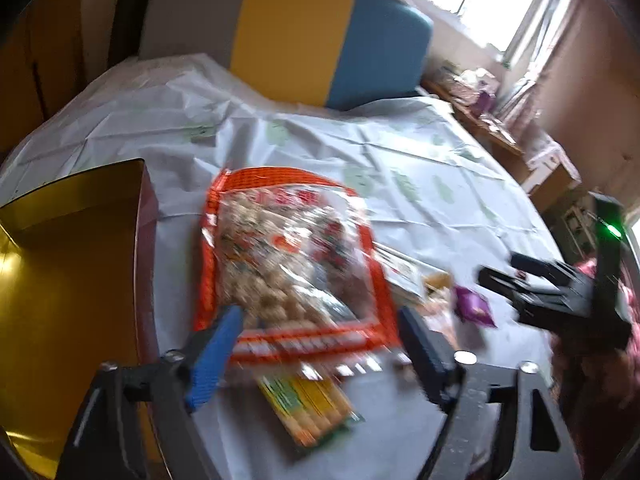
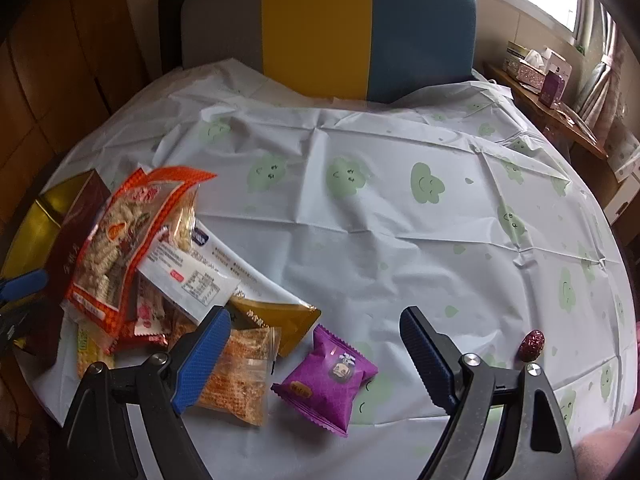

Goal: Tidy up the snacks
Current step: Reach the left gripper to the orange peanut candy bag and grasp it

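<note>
Your right gripper (image 2: 316,354) has its fingers wide apart and they hold nothing. The purple snack packet (image 2: 328,376) lies flat on the cloth right between them, and the pads do not touch it. Just by the left finger lies a clear bag of crumbly orange snack (image 2: 240,376), and behind that a gold packet (image 2: 280,320). Farther off to the left is the pile: a white packet (image 2: 188,268) leaning on the big orange bag (image 2: 120,240), with the gold box (image 2: 44,220) beyond it. Off to the right, past the other finger, one small red date (image 2: 532,344) sits alone.

Your left gripper (image 1: 316,344) is wide apart too and holds nothing. The big orange bag is just ahead of its fingers, its near edge lying between them. A yellow and green packet (image 1: 312,408) pokes out under that edge. The gold box stands close on the left side.

I think the job has hardly begun. The snacks lie loose on the cloth (image 2: 380,220), and the box looks like it has nothing in it, as far as you can see inside. Nearly all of them are left to sort.

The left view is blurry, so the words on the bags cannot be read. Small packets under the pile are partly covered. The surface under the cloth does not show.
</note>
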Motion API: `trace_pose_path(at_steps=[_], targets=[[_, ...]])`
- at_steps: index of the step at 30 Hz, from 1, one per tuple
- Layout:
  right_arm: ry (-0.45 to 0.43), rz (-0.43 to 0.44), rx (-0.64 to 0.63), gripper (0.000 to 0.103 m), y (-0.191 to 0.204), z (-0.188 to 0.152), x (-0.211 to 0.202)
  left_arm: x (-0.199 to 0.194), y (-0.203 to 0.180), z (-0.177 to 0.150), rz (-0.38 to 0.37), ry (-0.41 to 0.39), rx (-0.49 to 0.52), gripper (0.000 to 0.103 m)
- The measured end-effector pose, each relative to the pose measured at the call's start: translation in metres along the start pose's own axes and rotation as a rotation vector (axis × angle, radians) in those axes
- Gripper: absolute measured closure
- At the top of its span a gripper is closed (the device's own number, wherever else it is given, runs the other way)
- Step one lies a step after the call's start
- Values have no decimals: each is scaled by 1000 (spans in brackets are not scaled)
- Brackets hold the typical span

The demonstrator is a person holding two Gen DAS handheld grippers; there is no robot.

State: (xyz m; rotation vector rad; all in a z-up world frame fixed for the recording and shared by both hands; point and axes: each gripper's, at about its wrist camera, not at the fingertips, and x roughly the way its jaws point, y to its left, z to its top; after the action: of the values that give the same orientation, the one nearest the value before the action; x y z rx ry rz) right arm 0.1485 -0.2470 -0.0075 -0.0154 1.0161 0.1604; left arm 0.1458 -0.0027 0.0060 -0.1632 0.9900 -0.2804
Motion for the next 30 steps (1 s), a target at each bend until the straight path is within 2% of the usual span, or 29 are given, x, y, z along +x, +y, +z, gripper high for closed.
trace_pose_path(at_steps=[3, 6, 11, 14, 15, 16, 18, 21, 24, 27, 30], targets=[[-4, 8, 13, 15, -3, 2, -1, 16, 13, 16, -2, 32, -33, 10], [-15, 14, 7, 15, -2, 3, -4, 32, 20, 25, 14, 63, -40, 10], [-22, 34, -3, 15, 2, 3, -7, 57, 20, 30, 54, 107, 7, 10], [-23, 42, -10, 15, 3, 3, -8, 66, 18, 31, 28, 115, 17, 13], [-24, 43, -12, 15, 4, 3, -8, 66, 17, 32, 34, 109, 18, 17], [-25, 45, -12, 15, 3, 3, -8, 63, 15, 31, 39, 94, 21, 26], [-26, 45, -9, 15, 3, 4, -8, 60, 12, 29, 23, 82, 26, 37], [-24, 44, -11, 15, 2, 4, -7, 48, 1, 22, -110, 84, 40, 37], [-16, 36, -17, 15, 4, 4, -6, 39, -8, 18, -147, 68, 63, 38], [-11, 32, -20, 15, 4, 3, -5, 28, -5, 22, -110, 29, 63, 38], [-7, 37, -16, 15, 3, 2, -5, 20, 8, 23, -59, 14, 14, 35]])
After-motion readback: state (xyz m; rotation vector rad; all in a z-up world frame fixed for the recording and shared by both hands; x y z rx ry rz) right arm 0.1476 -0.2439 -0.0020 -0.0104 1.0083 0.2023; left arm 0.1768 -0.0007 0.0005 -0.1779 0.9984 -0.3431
